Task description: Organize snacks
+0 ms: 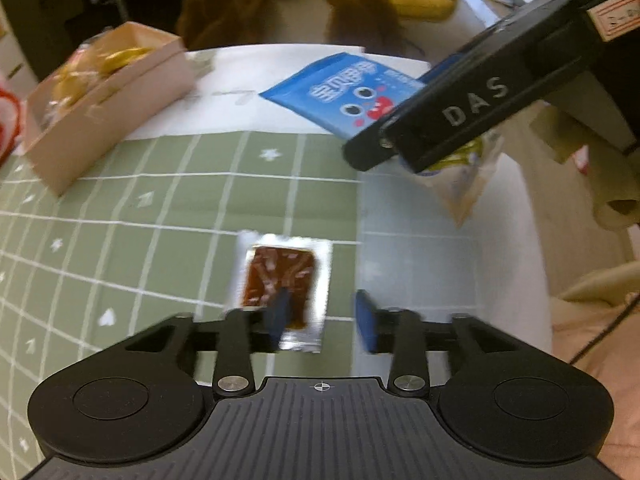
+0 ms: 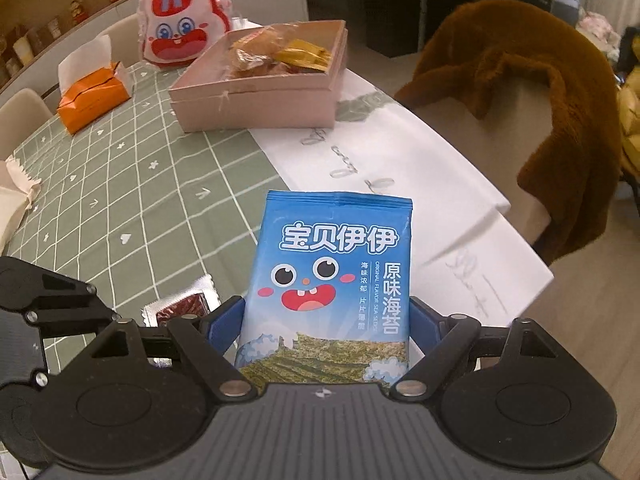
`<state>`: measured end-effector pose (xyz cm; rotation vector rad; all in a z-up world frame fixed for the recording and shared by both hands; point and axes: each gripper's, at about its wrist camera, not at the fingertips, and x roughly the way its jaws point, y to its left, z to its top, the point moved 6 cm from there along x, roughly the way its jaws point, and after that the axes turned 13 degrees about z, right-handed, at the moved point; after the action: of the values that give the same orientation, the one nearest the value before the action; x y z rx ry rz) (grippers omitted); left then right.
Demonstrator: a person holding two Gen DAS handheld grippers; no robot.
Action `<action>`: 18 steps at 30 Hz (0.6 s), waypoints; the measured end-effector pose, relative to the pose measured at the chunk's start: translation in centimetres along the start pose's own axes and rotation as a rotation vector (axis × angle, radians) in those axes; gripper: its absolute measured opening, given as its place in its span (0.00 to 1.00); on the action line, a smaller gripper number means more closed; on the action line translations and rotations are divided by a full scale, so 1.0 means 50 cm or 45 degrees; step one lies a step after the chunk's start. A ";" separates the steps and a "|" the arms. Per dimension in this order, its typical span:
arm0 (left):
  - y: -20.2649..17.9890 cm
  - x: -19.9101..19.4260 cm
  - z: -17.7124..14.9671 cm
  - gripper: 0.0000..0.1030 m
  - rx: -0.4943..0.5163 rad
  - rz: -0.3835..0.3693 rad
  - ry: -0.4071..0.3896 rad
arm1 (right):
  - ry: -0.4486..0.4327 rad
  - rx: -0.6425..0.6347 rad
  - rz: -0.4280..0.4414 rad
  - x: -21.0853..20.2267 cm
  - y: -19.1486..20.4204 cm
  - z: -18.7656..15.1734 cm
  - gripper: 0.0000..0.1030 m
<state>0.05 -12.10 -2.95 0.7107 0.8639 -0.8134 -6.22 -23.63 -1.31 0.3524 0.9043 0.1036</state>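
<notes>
My left gripper (image 1: 323,318) is open and points down at the green checked tablecloth (image 1: 160,208). A silver sachet with brown filling (image 1: 286,276) lies flat there; the left blue pad overlaps its lower edge without pinching it. The same sachet (image 2: 180,304) shows at the lower left of the right wrist view. My right gripper (image 2: 326,320) is shut on a blue seaweed packet (image 2: 336,264), which stands upright between its blue pads. From the left wrist view, a black finger (image 1: 460,112) of the right gripper hangs over the table's right side with the packet (image 1: 344,88). An open pink box (image 2: 256,100) at the back holds wrapped snacks.
The pink box (image 1: 112,92) sits back left. A pale clear bag (image 1: 468,184) lies under the right gripper. Behind the box are a rabbit-face pouch (image 2: 180,20) and an orange tissue pack (image 2: 92,100). A brown fuzzy coat (image 2: 540,100) drapes a chair past the table's white edge strip (image 2: 400,168).
</notes>
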 end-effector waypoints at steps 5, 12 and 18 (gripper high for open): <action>0.018 -0.006 0.006 0.49 -0.032 0.024 -0.027 | 0.000 0.046 -0.011 -0.002 -0.014 -0.013 0.83; 0.053 0.038 0.026 0.49 -0.079 0.096 0.073 | 0.004 0.074 0.000 0.003 -0.021 -0.024 0.83; 0.052 0.038 0.035 0.43 -0.123 0.062 0.070 | 0.013 0.080 0.005 0.008 -0.021 -0.033 0.83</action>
<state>3.66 -12.80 -3.24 0.6687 0.9257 -0.7067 -7.32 -24.10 -2.91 0.4123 0.9181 0.0811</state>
